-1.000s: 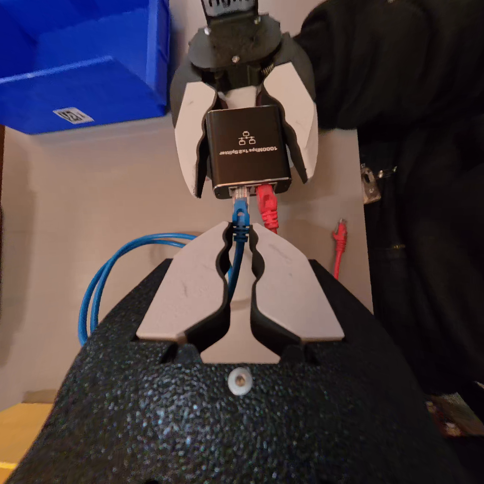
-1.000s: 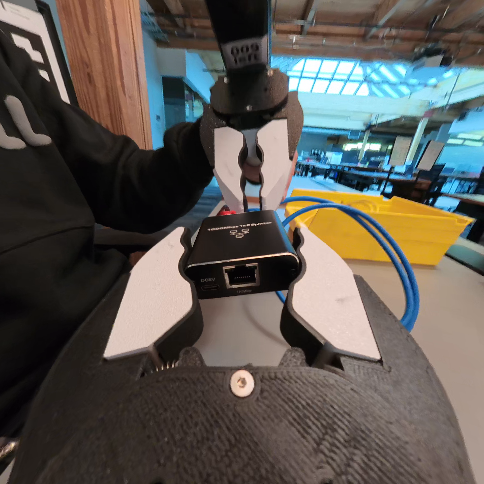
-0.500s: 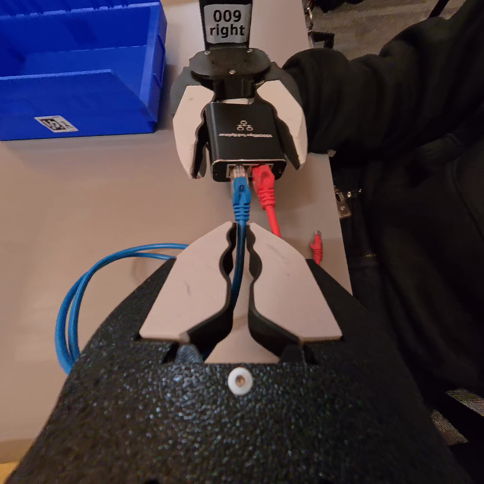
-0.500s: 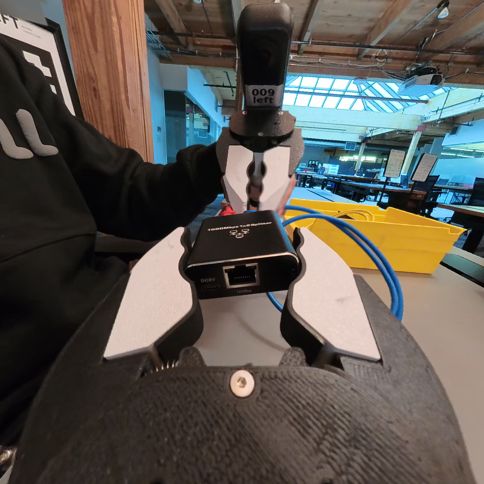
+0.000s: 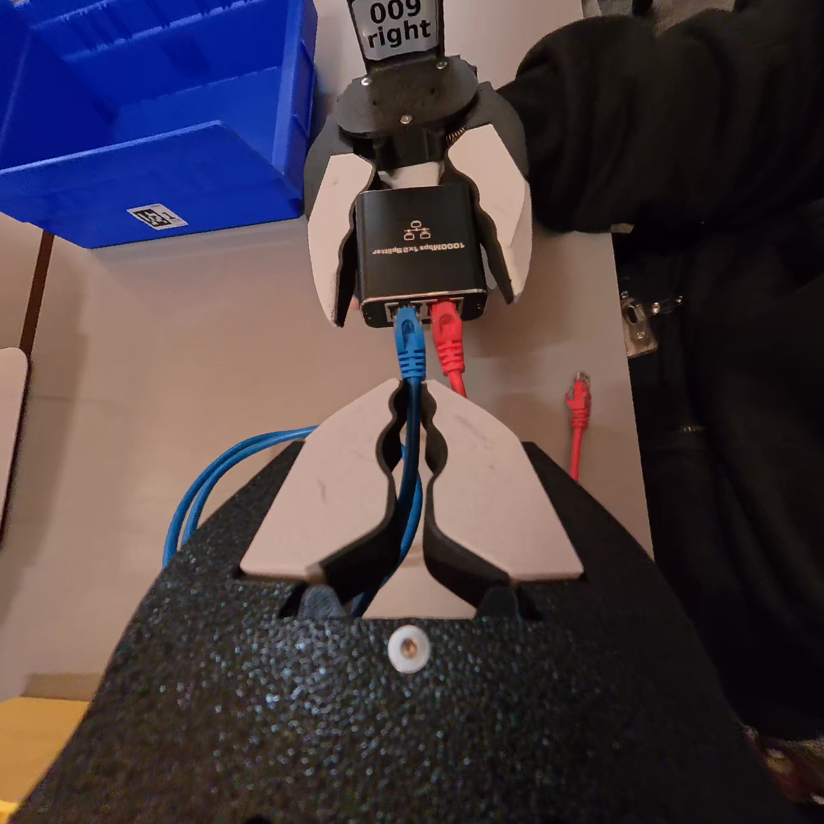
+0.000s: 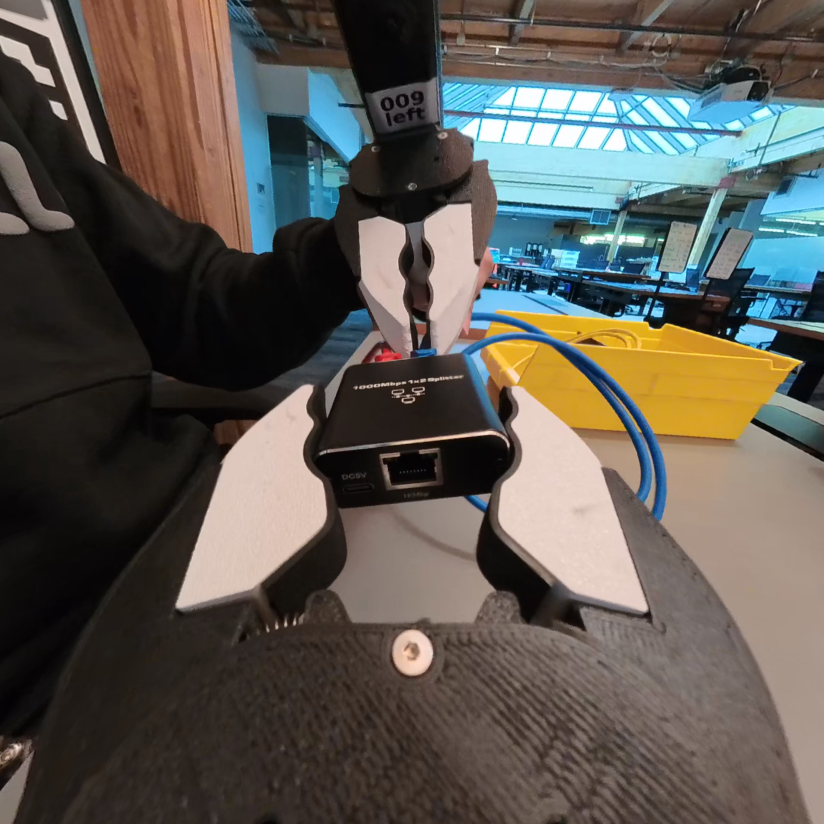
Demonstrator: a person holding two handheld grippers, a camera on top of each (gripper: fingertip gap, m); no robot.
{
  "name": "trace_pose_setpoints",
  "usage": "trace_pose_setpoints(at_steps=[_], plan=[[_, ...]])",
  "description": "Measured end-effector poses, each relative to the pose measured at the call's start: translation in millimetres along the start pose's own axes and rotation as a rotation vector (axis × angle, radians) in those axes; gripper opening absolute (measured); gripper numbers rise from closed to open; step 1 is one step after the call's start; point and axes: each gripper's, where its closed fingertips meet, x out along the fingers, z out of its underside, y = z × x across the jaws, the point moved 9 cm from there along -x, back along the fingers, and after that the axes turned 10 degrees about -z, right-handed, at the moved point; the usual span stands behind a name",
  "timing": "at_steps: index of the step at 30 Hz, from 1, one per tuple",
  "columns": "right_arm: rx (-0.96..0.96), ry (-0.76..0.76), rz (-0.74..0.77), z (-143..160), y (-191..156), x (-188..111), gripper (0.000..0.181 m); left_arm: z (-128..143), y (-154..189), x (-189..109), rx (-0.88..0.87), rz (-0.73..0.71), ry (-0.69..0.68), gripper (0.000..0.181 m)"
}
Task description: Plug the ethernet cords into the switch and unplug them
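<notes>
Switch (image 5: 419,249): black box, gripped across its sides by the right tool (image 5: 421,307), held above the counter (image 5: 178,356).
Blue cord (image 5: 410,339): plug seated in the switch's left port; cable clamped just behind the boot by the left tool (image 5: 412,388), narrowed onto it.
Red cord (image 5: 449,341): plug seated in the neighbouring port; its free end (image 5: 578,401) lies on the counter.
Status: both cords appear plugged in; unplugging remains, blue seemingly first.

Both tongs (image 5: 412,388) (image 6: 410,428) clamped, facing.
</notes>
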Motion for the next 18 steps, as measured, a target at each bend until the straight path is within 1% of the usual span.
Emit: trace_pose_setpoints(at_steps=[3, 6, 9, 11, 13, 15, 16, 18], plan=[[0.003, 0.042, -0.002, -2.4, 0.4, -2.0, 0.076, -1.9, -1.4, -1.1, -0.042, 0.002, 0.055, 0.004], [0.009, 0.017, 0.000, -0.5, 0.7, -2.5, 0.076, 0.4, -1.3, 2.0, -0.040, 0.009, 0.052, 0.004], [0.008, 0.042, -0.010, -2.0, -0.1, -2.4, 0.076, 0.9, -2.7, 1.0, -0.079, 0.029, 0.103, 0.004], [-0.003, 0.031, 0.011, -2.1, 0.8, -2.5, 0.076, 4.1, -4.6, 2.5, -0.085, 0.017, 0.117, 0.004], [-0.045, -0.022, 0.050, -1.5, 1.2, -1.0, 0.076, 9.1, -6.7, 5.0, -0.085, 0.008, 0.106, 0.004], [-0.070, -0.009, 0.091, -3.3, 3.0, -1.3, 0.075, 9.7, -10.3, 4.2, -0.108, -0.020, 0.141, 0.005], [-0.085, 0.004, 0.109, -5.0, 3.4, -1.1, 0.075, 8.7, -12.8, 2.3, -0.125, -0.046, 0.154, 0.015], [-0.127, 0.022, 0.171, -7.9, 4.9, -0.2, 0.075, 6.3, -20.1, -2.9, -0.179, -0.208, 0.139, 0.034]])
